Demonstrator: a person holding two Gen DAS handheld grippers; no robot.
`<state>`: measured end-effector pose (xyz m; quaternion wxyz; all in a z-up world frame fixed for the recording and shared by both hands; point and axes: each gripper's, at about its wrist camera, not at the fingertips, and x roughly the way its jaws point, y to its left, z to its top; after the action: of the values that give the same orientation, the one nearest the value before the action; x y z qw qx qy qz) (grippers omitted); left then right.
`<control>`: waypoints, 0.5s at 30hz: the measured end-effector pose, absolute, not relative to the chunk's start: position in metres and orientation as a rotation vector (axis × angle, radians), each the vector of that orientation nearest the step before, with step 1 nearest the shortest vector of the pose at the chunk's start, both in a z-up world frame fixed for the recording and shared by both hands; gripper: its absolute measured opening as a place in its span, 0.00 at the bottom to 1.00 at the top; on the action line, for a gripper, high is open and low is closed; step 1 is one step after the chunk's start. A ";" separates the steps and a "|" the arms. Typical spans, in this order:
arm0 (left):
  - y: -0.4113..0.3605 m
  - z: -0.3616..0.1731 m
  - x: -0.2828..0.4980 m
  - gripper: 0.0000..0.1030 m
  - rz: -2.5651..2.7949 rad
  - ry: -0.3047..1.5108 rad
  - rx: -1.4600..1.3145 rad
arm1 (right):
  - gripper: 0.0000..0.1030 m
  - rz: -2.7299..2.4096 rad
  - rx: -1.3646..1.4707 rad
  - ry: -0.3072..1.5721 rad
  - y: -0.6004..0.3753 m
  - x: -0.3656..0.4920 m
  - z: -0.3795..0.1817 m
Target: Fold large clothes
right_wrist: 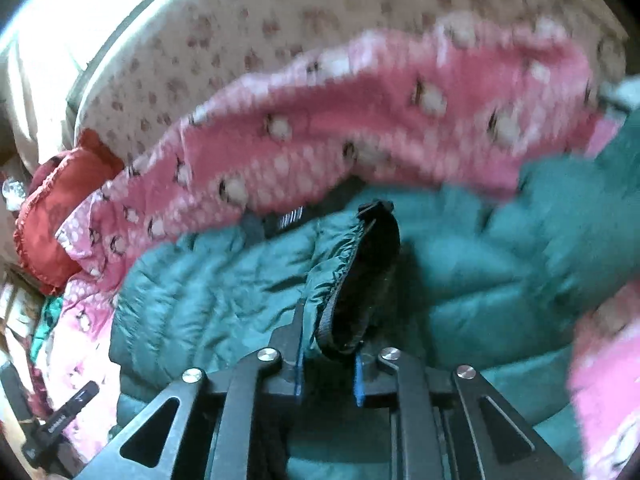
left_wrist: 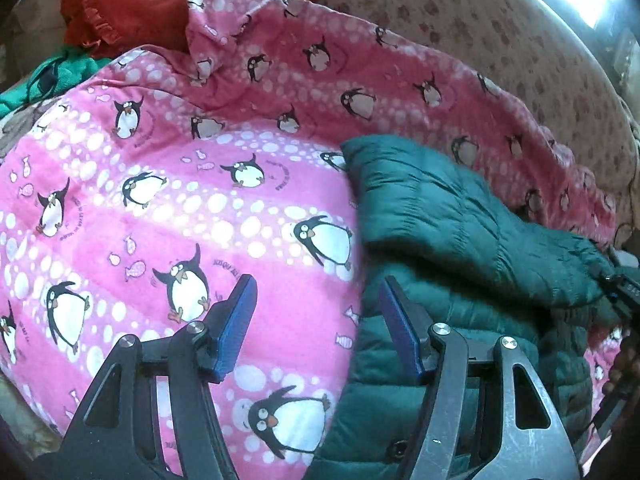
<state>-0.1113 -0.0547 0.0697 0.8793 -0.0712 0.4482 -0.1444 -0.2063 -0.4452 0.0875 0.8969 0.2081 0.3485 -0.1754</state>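
Note:
A dark green quilted puffer jacket (left_wrist: 460, 216) lies on a pink penguin-print blanket (left_wrist: 160, 184). My left gripper (left_wrist: 316, 296) is open and empty, hovering over the blanket beside the jacket's left edge. In the right wrist view my right gripper (right_wrist: 332, 320) is shut on a bunched black-lined edge of the jacket (right_wrist: 360, 276), lifted above the rest of the jacket (right_wrist: 200, 292). The right gripper also shows at the right edge of the left wrist view (left_wrist: 622, 292).
The blanket (right_wrist: 360, 128) covers a bed with a beige spotted sheet (left_wrist: 500, 32). A red ruffled cushion (left_wrist: 120, 4) and a green cloth (left_wrist: 48, 80) lie at the far left. The cushion also shows in the right wrist view (right_wrist: 60, 200).

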 end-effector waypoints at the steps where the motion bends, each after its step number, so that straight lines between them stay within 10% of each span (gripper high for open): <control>1: -0.054 0.069 -0.111 0.62 -0.302 0.938 -0.157 | 0.14 -0.384 0.411 0.707 -0.448 -0.209 0.094; 15: -0.094 0.076 -0.102 0.62 -0.326 0.929 -0.104 | 0.21 -0.594 0.319 0.803 -0.506 -0.189 0.054</control>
<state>-0.1019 -0.0936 0.0755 0.8799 -0.0500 0.4458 -0.1564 -0.1892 -0.5057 0.0540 0.8657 0.1522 0.3834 -0.2834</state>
